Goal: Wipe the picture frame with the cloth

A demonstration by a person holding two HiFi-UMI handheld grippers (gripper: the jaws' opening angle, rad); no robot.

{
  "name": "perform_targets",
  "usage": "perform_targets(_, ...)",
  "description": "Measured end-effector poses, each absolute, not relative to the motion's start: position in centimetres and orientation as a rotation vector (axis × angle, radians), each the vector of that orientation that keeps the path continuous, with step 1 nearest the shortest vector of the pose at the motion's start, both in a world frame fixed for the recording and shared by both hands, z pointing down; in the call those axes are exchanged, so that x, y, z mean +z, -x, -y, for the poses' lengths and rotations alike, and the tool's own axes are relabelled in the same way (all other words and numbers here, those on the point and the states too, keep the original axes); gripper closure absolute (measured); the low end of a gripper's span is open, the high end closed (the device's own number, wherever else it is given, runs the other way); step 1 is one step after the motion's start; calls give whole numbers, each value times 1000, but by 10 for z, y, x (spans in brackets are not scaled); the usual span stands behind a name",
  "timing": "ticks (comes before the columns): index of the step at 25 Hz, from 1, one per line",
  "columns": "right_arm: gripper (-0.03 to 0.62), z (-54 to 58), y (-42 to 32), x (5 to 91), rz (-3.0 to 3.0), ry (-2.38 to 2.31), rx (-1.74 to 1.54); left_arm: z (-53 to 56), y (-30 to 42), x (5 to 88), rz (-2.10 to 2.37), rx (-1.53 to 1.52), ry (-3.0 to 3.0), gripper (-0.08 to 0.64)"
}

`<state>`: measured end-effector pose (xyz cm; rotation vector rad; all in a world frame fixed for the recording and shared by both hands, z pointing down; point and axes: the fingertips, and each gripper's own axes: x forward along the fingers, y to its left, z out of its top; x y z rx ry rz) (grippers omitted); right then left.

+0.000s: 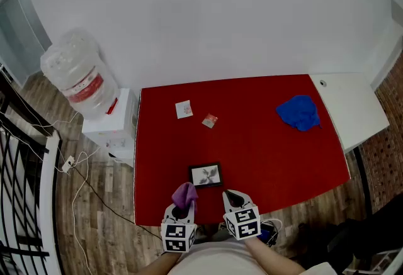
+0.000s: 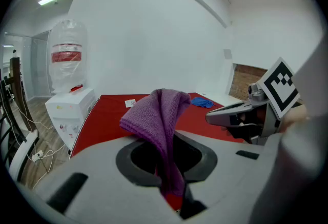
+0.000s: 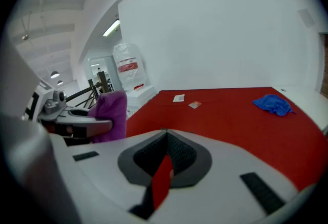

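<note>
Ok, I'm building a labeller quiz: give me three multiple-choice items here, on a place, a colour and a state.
1. Where on the red table lies the small black picture frame? A) front edge, by the grippers B) far right corner C) far left corner
2. Colour of the soft woven cloth in the left gripper? A) blue B) purple C) white
3. Jaws of the right gripper: A) wide apart B) shut on the frame C) together, empty
Answers: 1A, it sits just before both grippers; 2B, purple folds rise from shut jaws; 3C, only a red sliver shows between.
</note>
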<state>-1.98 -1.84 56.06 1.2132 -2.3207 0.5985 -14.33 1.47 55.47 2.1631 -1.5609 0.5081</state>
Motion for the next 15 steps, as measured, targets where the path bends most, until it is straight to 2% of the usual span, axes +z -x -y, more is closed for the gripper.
perform_targets(15,589,9,25,558,2329,-1195,610,-24,139,555,1519,521,-2179,506)
